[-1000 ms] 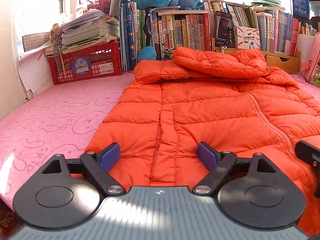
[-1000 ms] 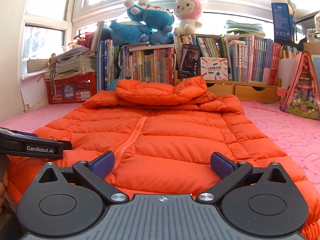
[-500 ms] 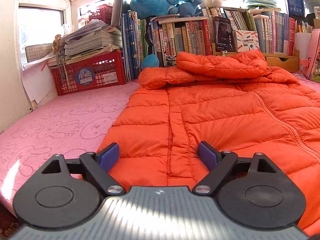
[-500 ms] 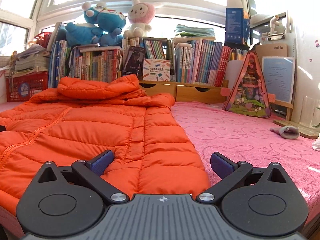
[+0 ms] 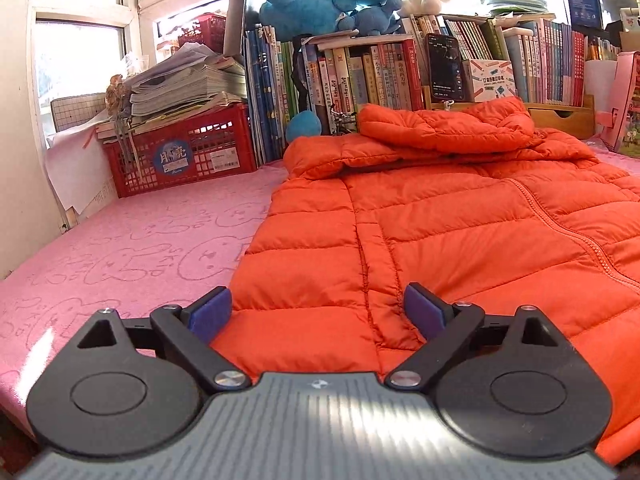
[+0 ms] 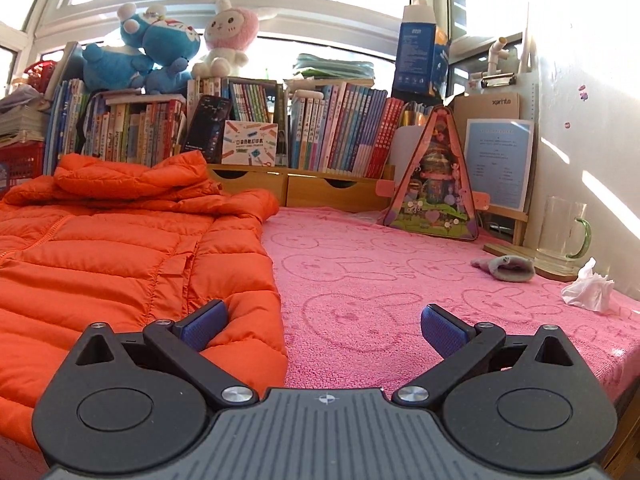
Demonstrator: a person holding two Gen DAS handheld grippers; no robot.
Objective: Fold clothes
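Status: fold barely begun. The orange puffer jacket point(image 5: 460, 232) lies flat, front up, zip closed, on the pink bunny-print towel point(image 6: 400, 280) covering the worktop. Its hood is laid over the collar at the far end, by the row of books point(image 5: 360, 76). Sleeves aren't sticking out at either side; they look tucked in or under, can't tell which. The body is full length, no crosswise fold made.

Left gripper point(image 5: 316, 312): jaws wide apart and they've just been opening further. They straddle the near left corner of the hem with fabric between the pads, but the pads aren't pressing on it.

Right gripper point(image 6: 322, 326): jaws wide too, nothing clamped. The inner pad sits at the jacket's right edge, the outer one over bare towel.

My read: both grippers are lined up on the near hem corners, pre-grasp. Left to do: clamp both corners, carry the hem up toward the hood, flatten. Puffy fill will likely spring back, so expect to press it down.
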